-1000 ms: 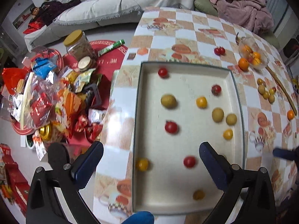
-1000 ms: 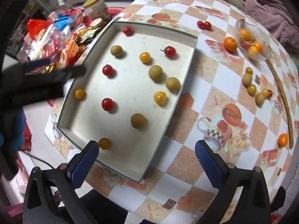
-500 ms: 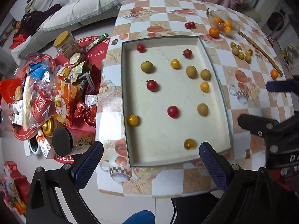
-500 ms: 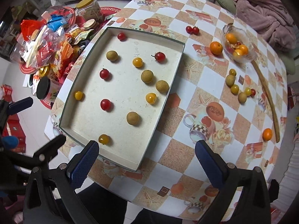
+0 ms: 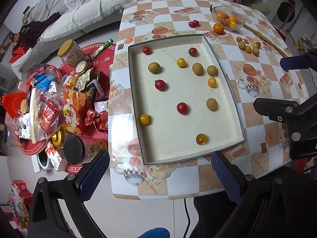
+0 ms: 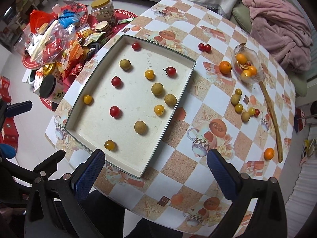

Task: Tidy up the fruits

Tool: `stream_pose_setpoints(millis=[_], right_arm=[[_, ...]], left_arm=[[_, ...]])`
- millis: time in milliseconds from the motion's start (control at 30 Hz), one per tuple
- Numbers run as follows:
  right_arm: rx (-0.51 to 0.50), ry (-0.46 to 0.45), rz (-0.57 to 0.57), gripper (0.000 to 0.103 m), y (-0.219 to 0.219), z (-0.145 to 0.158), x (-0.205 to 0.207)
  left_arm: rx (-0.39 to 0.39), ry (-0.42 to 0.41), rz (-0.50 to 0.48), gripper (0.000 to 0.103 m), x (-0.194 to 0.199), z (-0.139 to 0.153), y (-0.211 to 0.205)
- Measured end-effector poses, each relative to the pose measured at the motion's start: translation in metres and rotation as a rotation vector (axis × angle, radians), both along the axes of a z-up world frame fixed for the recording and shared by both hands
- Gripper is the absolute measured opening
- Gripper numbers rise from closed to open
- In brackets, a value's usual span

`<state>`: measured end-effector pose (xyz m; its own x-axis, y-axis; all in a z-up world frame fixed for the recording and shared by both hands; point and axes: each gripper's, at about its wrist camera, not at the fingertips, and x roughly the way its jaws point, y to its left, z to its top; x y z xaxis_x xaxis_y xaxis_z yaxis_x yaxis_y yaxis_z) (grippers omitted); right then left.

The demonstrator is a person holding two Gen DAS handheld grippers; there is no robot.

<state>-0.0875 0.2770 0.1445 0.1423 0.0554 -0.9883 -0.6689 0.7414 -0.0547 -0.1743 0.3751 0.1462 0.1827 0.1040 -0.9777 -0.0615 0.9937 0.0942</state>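
Left gripper (image 5: 158,170): fingers wide apart, empty, above the desk edge.
Right gripper (image 6: 154,170): also spread, empty.
Fruits: scattered, unsorted, in the tray (image 6: 179,87); others loose beside it.
Tip: choose one tomato (image 6: 115,111), descend straight, squeeze gently.

checkered table (image 6: 198,170), tray (image 6: 178,99), glass bowl (image 6: 255,65)

glass bowl (image 6: 255,79) contents unclear, tray writing (image 6: 149,63) illegible
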Motion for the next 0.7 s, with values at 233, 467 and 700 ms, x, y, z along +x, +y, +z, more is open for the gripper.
stream_pose_setpoints(millis=[233,467,700], right_arm=[[0.000,-0.019,0.026,0.103,0.0036,0.0051,-0.0028],[-0.006,-0.020,0.040,0.103,0.0035,0.0046,-0.0053],[-0.001,-0.022,0.047,0.103,0.0023,0.0059,-0.0053]], left_arm=[[0.008,-0.022,-0.008,0.103,0.0000,0.0071,-0.0037],[0.011,-0.024,-0.011,0.103,0.0004,0.0084,-0.0030],[0.017,-0.021,-0.021,0.103,0.0005,0.0096,-0.0089]])
